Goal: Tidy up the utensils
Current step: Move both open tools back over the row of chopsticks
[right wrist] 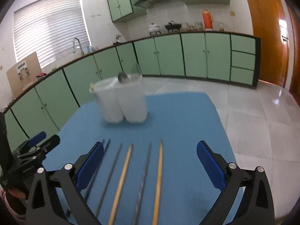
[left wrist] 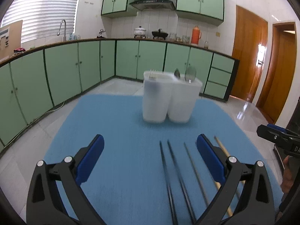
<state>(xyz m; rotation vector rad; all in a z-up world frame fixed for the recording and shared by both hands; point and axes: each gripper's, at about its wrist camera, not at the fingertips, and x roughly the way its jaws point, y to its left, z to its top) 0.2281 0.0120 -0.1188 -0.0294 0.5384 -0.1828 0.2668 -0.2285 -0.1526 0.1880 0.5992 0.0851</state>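
While hovering over blue table mat (left wrist: 116,116), left gripper (left wrist: 150,146) spread wide, nothing between blue pads (left wrist: 93,153); two dark slim chopsticks (left wrist: 172,178) and thin grey chopstick (left wrist: 195,172) lying flat below, pale wooden chopstick (left wrist: 223,150) partly hidden behind right-hand pad. Right gripper (right wrist: 150,150) equally wide and empty above two wooden chopsticks (right wrist: 121,180) lying among grey ones (right wrist: 142,180). Farther back on mat, white two-compartment plastic holder (right wrist: 121,103) upright, with spoons (left wrist: 190,73) in one compartment, stick tips (left wrist: 152,72) in other.

Matt blue cloth mat (right wrist: 178,116); translucent plastic holder (right wrist: 120,101); wooden chopsticks (right wrist: 158,178); glossy floor tiles (right wrist: 253,112).
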